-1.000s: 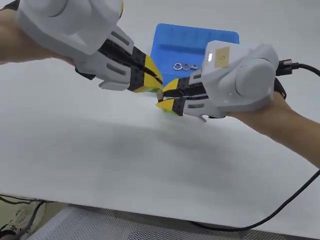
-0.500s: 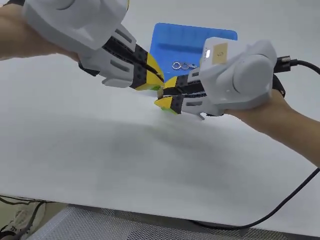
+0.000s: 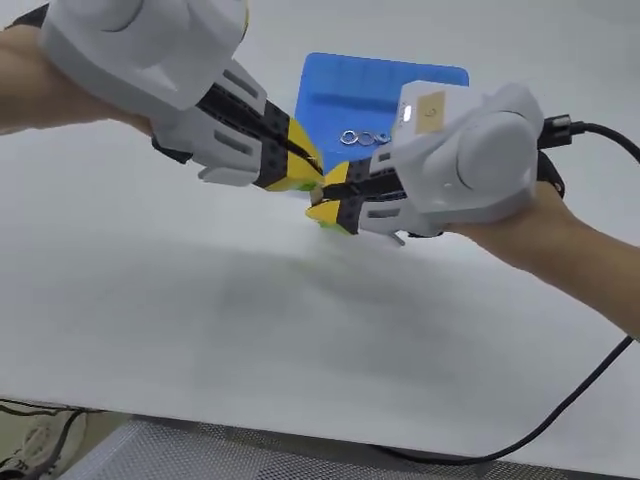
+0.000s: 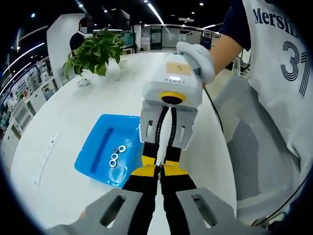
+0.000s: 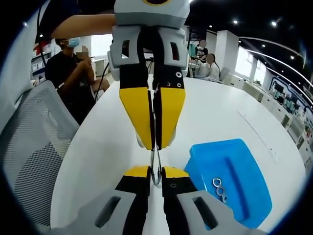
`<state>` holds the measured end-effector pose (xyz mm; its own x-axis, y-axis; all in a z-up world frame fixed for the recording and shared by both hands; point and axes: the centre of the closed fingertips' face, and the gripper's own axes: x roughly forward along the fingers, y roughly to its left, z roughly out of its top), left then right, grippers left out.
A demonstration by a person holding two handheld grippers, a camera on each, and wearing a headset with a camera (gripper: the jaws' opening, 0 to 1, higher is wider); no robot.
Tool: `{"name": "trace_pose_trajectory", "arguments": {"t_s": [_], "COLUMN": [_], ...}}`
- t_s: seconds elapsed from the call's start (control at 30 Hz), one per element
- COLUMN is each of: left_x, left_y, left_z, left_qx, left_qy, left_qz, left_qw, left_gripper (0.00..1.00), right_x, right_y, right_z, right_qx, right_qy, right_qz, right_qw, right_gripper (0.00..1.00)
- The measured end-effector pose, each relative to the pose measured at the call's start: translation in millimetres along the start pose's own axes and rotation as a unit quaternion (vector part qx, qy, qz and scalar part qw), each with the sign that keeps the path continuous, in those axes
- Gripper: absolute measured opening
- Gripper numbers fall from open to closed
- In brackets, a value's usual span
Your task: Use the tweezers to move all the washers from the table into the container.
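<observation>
The white table (image 3: 200, 330) lay bare and wide from the jaw tips down to its near edge, which ran along the bottom of the head view. A mesh chair (image 4: 259, 161) stood just off the table's side. Beyond the grippers sat the blue container (image 3: 420, 78), its near rim just behind the jaw tips, with bare tabletop to its left. A black cable (image 3: 600, 135) ran from the back of the right gripper and curved off over the near edge on the right.

The left gripper (image 3: 308, 168) and the right gripper (image 3: 328, 195) met tip to tip above the table, just in front of the container. In the right gripper view the tweezers (image 5: 155, 164) ran as a thin metal strip from one gripper to the other. The left gripper's yellow jaws were closed on the strip. The right gripper's jaws were drawn in on its rounded end, touching it on both sides.

Three washers (image 3: 364, 137) lay in a short row inside the container, near its front.

The person's shirt (image 4: 279, 63) read "Mers", cut off by the view's edge, above a large number starting with 3. A pale label (image 3: 430, 112) on the right gripper carried print too small to read.
</observation>
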<state>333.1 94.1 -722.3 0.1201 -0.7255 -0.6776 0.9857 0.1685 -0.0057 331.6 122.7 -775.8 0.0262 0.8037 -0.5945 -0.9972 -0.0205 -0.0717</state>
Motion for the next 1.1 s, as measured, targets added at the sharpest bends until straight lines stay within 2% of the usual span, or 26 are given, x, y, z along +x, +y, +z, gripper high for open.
{"name": "trace_pose_trajectory", "arguments": {"t_s": [0.17,0.37,0.83,1.1], "left_x": [-5.2,-15.0,-40.6,-45.9], "left_y": [-2.7,-4.3,-3.6,8.2], "left_z": [3.1,13.7,60.5,74.3], "left_qx": [0.000,0.007,0.060,0.083], "left_qy": [0.000,-0.005,-0.015,-0.011], "left_qz": [0.000,0.002,0.008,0.016], "left_qw": [1.0000,1.0000,0.9981,0.9963], "left_gripper": [0.06,0.06,0.05,0.06], "right_x": [-3.0,-13.0,-54.1,-64.4], "right_y": [1.6,0.7,-10.8,-27.7], "right_z": [4.9,15.8,48.9,57.4], "right_qx": [-0.005,-0.017,-0.039,-0.043], "right_qy": [-0.001,-0.003,-0.020,-0.027], "right_qz": [0.001,-0.004,-0.042,-0.061], "right_qw": [1.0000,0.9998,0.9982,0.9968], "right_gripper": [0.09,0.09,0.09,0.09]}}
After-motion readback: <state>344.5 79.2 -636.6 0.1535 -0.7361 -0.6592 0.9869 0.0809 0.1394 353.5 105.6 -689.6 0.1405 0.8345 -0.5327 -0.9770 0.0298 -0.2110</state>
